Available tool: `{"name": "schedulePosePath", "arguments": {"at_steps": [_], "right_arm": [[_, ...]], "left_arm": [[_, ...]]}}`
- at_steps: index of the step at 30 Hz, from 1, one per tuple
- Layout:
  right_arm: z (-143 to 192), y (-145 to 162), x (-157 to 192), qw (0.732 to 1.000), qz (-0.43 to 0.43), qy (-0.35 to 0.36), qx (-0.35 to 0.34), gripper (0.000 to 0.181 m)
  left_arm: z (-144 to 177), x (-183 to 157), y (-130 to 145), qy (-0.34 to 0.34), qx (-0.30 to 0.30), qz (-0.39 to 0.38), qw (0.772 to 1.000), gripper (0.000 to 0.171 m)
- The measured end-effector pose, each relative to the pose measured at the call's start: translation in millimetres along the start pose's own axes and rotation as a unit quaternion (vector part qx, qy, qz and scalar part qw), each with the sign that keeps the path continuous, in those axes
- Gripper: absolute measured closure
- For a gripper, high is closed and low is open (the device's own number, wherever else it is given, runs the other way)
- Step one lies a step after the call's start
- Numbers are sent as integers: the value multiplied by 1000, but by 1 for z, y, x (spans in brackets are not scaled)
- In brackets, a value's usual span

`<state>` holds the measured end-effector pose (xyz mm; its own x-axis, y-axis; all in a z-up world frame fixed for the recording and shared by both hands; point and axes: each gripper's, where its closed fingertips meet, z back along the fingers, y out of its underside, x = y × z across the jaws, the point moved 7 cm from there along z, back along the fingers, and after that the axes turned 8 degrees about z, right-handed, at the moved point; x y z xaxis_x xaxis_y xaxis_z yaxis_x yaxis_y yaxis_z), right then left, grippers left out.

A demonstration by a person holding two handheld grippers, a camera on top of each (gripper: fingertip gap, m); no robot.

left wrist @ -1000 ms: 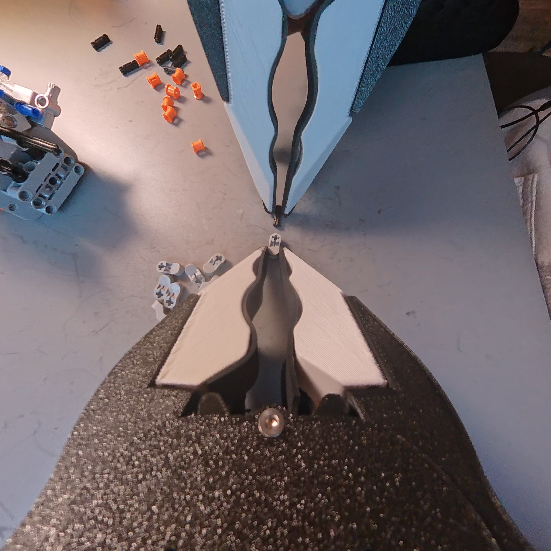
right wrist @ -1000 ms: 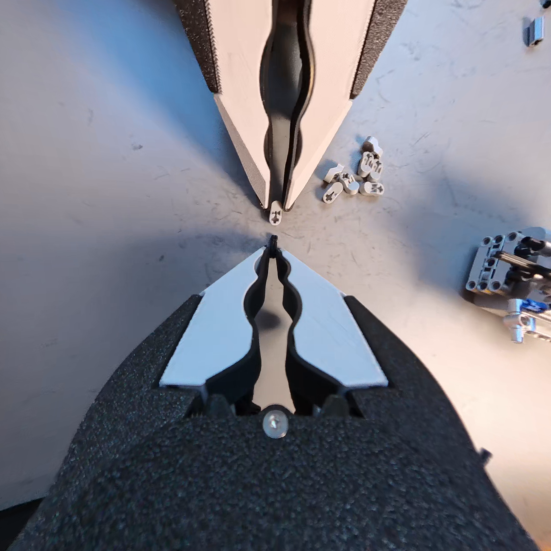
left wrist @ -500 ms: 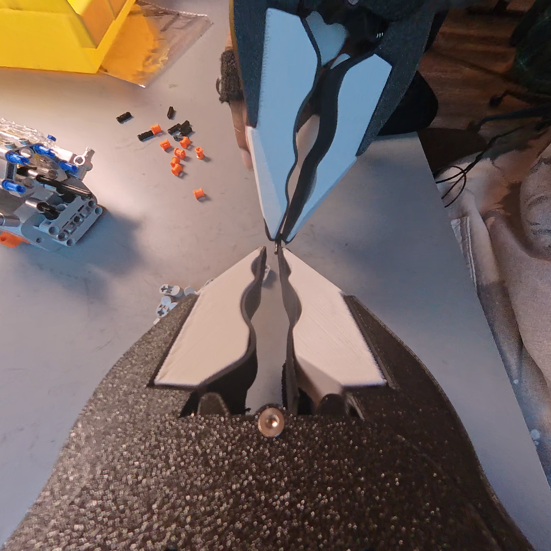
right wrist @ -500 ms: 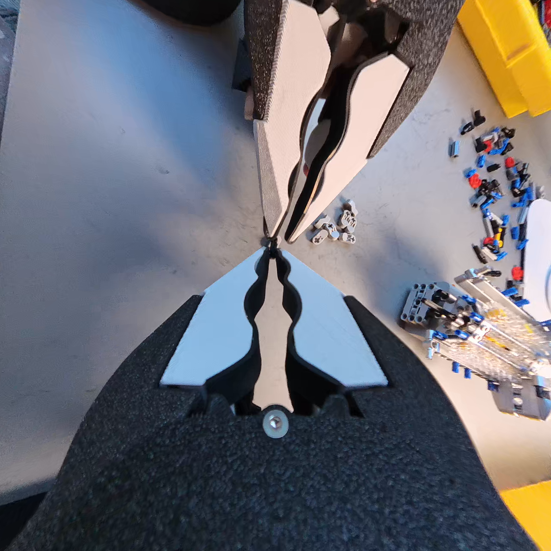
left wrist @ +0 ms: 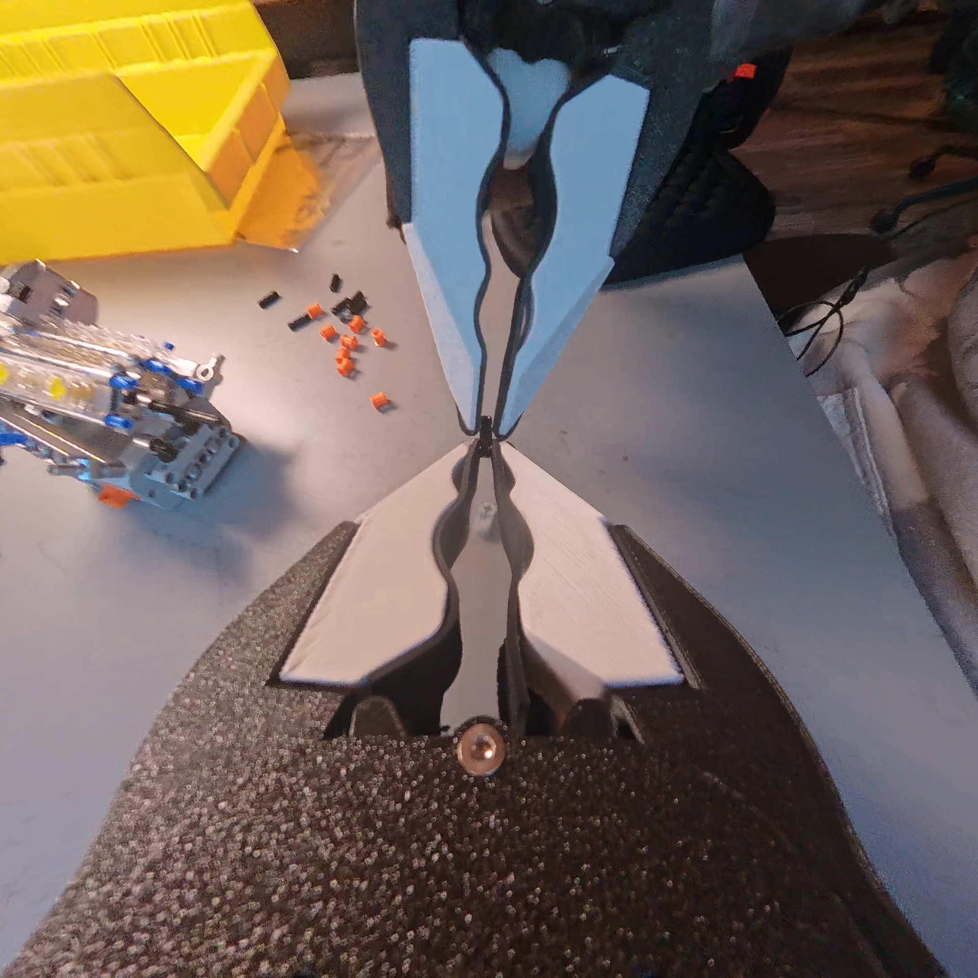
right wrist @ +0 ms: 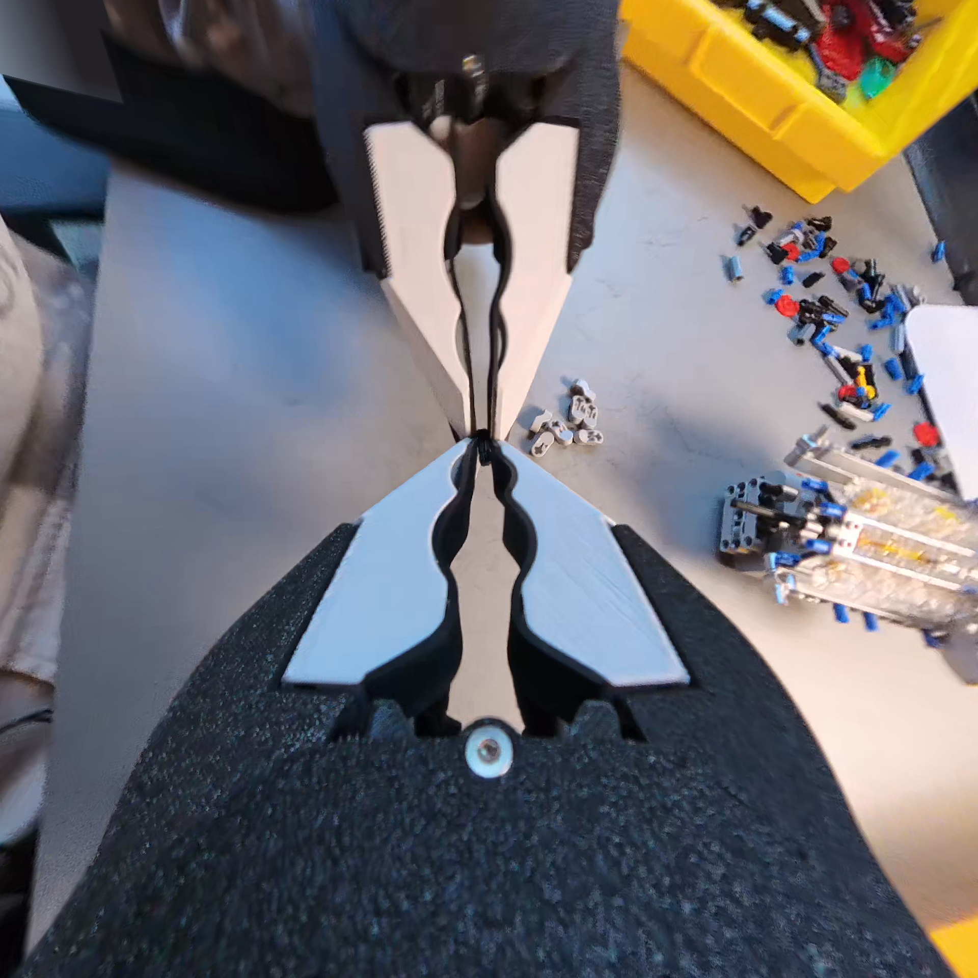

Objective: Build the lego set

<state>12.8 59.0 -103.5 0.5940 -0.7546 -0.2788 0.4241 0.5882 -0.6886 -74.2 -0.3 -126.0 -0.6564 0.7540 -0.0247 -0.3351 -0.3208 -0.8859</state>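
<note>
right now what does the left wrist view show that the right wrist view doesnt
Only the left wrist view shows the orange bushes and black pins scattered beyond the model, and a small grey piece between the left gripper's fingers. Only the right wrist view shows the pile of grey connectors, the spread of blue, black and red parts, and the parts inside the yellow bin. Both show the two grippers tip to tip, the right gripper shut on a black pin, the brick model and the grey table.

Loose connectors (right wrist: 566,420) lie on the table (right wrist: 238,370), between the tongs (right wrist: 482,450) and the model (right wrist: 847,545).
</note>
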Motion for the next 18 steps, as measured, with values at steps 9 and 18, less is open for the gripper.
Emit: {"name": "schedulePosePath", "arguments": {"at_steps": [9, 18], "right_arm": [[13, 5, -2, 996, -72, 6, -58, 176], [17, 9, -1, 993, -87, 5, -75, 177]], "left_arm": [[0, -5, -10, -46, -44, -54, 996, 170], [-1, -8, -12, -51, -55, -59, 995, 170]]}}
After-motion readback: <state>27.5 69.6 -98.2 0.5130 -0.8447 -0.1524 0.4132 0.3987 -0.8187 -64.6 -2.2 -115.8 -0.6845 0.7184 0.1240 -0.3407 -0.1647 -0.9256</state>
